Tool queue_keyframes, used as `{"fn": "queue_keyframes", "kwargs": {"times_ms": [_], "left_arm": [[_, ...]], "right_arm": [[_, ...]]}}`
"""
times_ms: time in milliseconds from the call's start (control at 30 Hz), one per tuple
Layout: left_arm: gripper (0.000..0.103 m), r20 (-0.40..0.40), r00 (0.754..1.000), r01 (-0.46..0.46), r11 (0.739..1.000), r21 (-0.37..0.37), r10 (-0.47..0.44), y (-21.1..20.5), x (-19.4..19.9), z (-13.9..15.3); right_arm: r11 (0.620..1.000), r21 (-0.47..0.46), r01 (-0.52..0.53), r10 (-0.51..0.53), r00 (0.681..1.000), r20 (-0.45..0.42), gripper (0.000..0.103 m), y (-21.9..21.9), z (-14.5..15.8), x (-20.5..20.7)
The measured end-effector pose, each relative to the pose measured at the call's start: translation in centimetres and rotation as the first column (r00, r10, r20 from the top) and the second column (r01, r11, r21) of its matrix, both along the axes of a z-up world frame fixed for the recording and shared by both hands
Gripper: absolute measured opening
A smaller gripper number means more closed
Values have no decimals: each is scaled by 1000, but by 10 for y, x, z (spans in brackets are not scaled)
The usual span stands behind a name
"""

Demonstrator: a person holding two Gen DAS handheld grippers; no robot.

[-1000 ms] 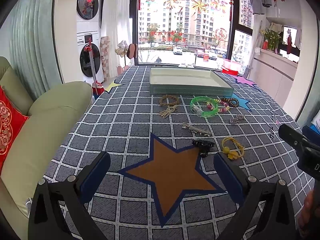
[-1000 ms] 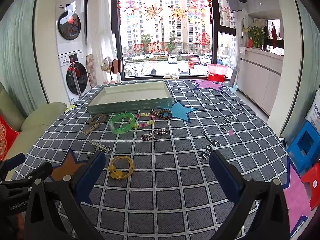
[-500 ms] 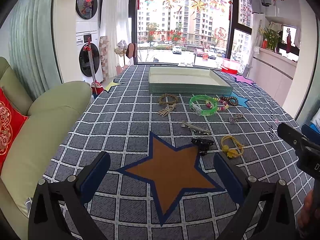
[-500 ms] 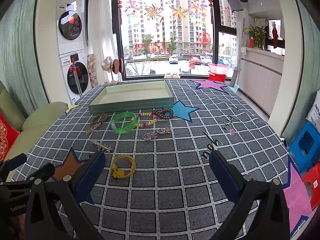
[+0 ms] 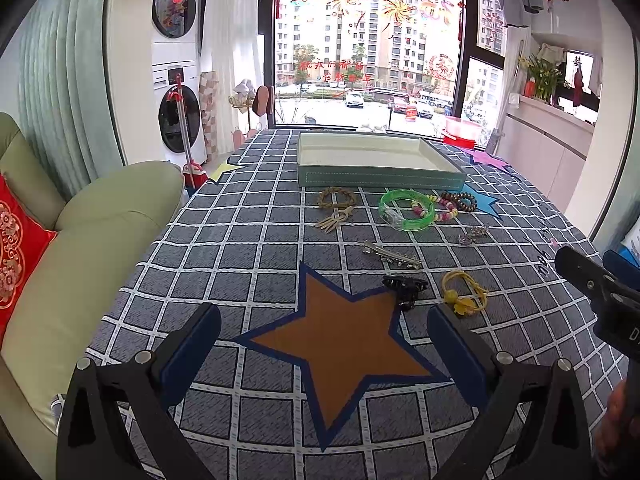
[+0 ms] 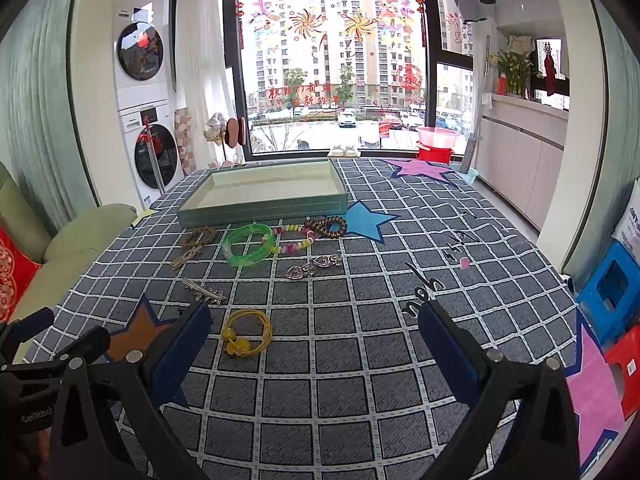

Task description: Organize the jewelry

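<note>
A teal tray (image 5: 380,178) (image 6: 264,210) stands at the far side of the table. In front of it lie a green bangle (image 5: 406,209) (image 6: 250,243), a beaded bracelet (image 6: 298,236), a dark bead bracelet (image 5: 460,201) (image 6: 328,227), a braided brown piece (image 5: 336,208) (image 6: 196,244), silver heart pieces (image 6: 314,266), a silver hair clip (image 5: 392,255) (image 6: 204,290), a black claw clip (image 5: 405,287) and a yellow hair tie (image 5: 464,292) (image 6: 244,334). My left gripper (image 5: 324,356) is open over the orange star. My right gripper (image 6: 316,348) is open, just right of the yellow hair tie.
A checked cloth (image 6: 360,340) with star patches covers the table. A green sofa (image 5: 88,232) with a red cushion sits at the left. Blue and red stools (image 6: 612,296) stand at the right. The right gripper's body shows at the right edge of the left wrist view (image 5: 600,292).
Both grippers have drifted slightly away from the jewelry, so the items sit a little farther off. Both stay open and empty.
</note>
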State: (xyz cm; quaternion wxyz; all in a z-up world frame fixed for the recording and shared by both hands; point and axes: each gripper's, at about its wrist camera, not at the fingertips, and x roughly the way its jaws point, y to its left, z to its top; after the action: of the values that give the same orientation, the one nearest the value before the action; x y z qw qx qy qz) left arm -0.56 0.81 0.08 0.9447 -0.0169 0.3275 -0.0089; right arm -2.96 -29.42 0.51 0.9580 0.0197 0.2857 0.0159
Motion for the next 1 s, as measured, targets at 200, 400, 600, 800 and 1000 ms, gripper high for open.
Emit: {"fn": "queue_keyframes", "kwargs": {"times_ms": [200, 400, 600, 800, 1000], "left_arm": [[103, 1, 1000, 1, 1000, 0, -1, 0, 0, 0], [103, 0, 1000, 1, 1000, -1, -1, 0, 0, 0], [103, 0, 1000, 2, 1000, 0, -2, 0, 1, 0], [103, -1, 1000, 3, 1000, 2, -3, -1, 1, -2], [103, 0, 1000, 4, 1000, 2, -4, -1, 1, -2]], "right_arm": [[1000, 1, -1, 1, 1000, 0, 103, 0, 0, 0], [1000, 1, 0, 0, 1000, 0, 103, 0, 0, 0], [1000, 3, 1, -1, 1000, 0, 103, 0, 0, 0], [1000, 5, 1, -1, 1000, 1, 103, 1, 0, 0], [1000, 6, -1, 1, 1000, 2, 103, 3, 0, 0]]}}
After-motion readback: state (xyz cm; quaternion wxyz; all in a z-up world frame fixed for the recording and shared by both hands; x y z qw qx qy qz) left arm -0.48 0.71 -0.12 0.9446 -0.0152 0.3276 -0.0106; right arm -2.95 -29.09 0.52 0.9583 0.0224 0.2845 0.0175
